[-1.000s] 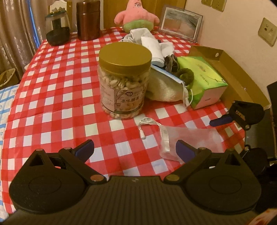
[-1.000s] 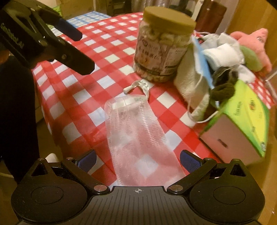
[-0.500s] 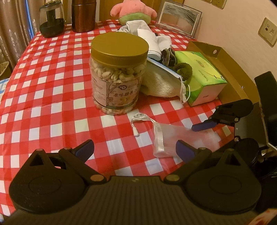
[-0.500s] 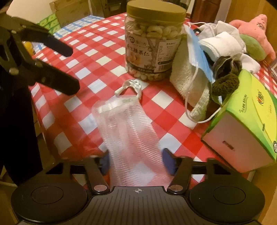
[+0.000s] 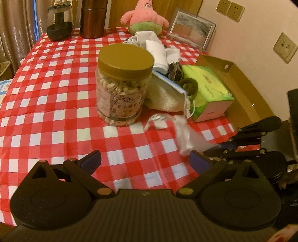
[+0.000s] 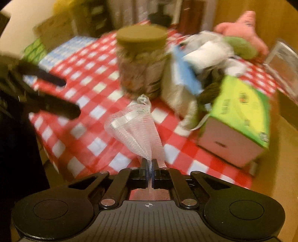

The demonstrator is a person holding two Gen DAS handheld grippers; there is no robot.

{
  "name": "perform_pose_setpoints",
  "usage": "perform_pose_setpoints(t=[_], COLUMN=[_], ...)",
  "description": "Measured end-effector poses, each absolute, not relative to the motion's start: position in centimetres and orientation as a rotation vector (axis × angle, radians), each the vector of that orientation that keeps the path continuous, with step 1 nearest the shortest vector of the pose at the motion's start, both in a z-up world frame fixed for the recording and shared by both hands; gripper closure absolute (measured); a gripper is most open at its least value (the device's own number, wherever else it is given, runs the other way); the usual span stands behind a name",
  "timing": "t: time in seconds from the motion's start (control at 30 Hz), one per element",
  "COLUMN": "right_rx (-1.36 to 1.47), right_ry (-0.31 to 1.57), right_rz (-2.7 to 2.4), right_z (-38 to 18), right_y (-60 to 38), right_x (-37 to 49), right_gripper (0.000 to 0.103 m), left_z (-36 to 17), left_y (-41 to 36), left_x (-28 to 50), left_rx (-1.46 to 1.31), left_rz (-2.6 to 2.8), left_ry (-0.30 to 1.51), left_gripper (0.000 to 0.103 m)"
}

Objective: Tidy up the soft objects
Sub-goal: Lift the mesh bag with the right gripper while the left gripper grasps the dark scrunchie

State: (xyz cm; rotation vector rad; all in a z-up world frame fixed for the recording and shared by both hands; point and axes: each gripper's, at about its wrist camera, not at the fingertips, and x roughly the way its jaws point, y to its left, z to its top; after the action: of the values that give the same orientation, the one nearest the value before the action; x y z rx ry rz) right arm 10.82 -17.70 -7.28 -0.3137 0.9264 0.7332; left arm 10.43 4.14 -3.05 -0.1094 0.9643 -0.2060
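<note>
Right gripper (image 6: 150, 168) has its jaws pinched tight on one end of the sheer white mesh bag (image 6: 136, 128), which fans out toward the round nut jar (image 5: 123, 87). Left gripper (image 5: 145, 161) hovers nearby, jaws wide, above the checked bench (image 5: 55, 96).

Surface (image 5: 55, 93): nut jar (image 5: 123, 85) at centre; cloth pile (image 5: 163, 74) just right of it; tissue box (image 5: 208, 93) right of pile; mesh bag (image 5: 178, 134) before jar; plush starfish (image 5: 145, 16), picture frame (image 5: 191, 29) behind; cardboard tray (image 5: 240, 87) far right.
</note>
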Motion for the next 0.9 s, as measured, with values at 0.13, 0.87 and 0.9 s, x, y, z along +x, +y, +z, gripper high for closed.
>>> perform_pose_setpoints(t=[0.13, 0.87, 0.9], right_rx=[-0.171, 0.113, 0.113], right_ry=[0.881, 0.721, 0.723], right_rz=[0.625, 0.335, 0.333], right_z=[-4.4, 1.7, 1.6], right_y=[-20.6, -30.6, -30.7], right_x=[10.6, 13.4, 13.6], right_gripper=[0.100, 0.100, 0.100], left_z=[-2.2, -1.8, -2.1], left_y=[3.5, -6.6, -6.7], left_x=[10.4, 17.9, 18.4], left_rx=[-0.124, 0.025, 0.021], left_rz=[-0.220, -0.370, -0.366], left_ry=[0.938, 0.729, 0.736], left_gripper=[0.003, 0.049, 0.051])
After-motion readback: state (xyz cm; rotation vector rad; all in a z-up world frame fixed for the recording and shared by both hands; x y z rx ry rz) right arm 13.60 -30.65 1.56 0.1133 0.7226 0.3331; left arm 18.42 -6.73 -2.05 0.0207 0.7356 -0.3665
